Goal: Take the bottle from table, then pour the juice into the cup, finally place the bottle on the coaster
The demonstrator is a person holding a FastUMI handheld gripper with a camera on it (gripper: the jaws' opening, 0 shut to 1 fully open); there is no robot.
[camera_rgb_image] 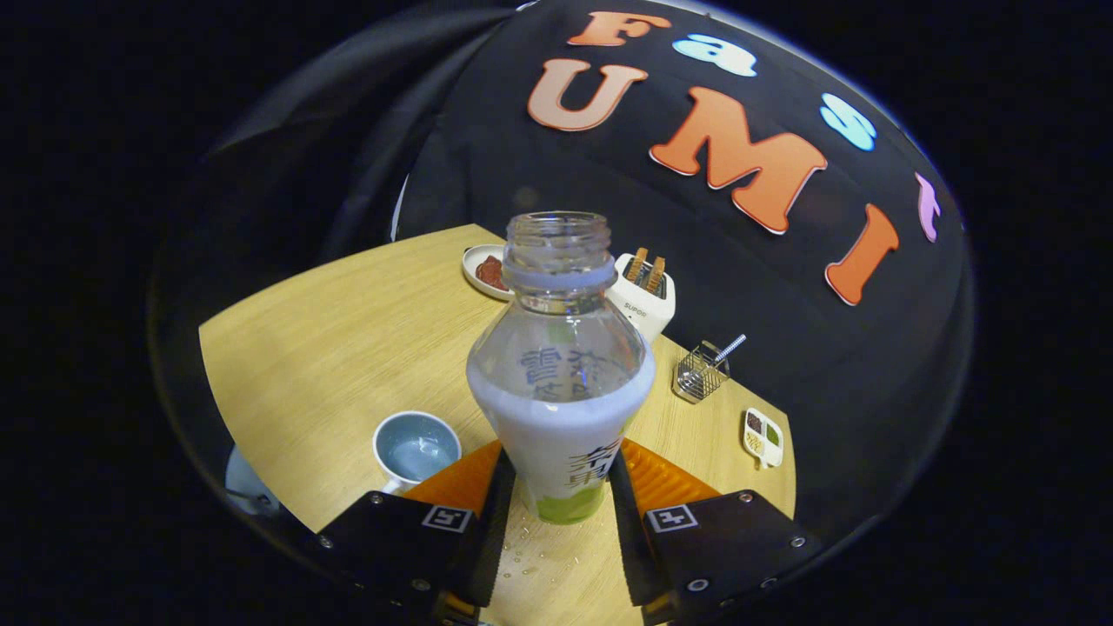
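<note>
Gripper [556, 504] clamped on the bottle [561, 382], both fingers pressing its lower sides; cap off, pale juice filling it to the shoulder, held upright above the wooden table [348, 348]; cup [416, 449] just beside the left finger, open side up; toaster [645, 294], small plate [487, 269] and wire basket [703, 372] beyond; droplets on the wood between the fingers.

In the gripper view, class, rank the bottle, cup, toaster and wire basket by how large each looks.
1. Bottle, held between the hand-held gripper's fingers, so nearness inflates it.
2. Cup and toaster: look alike, not ranked.
3. Wire basket.
</note>
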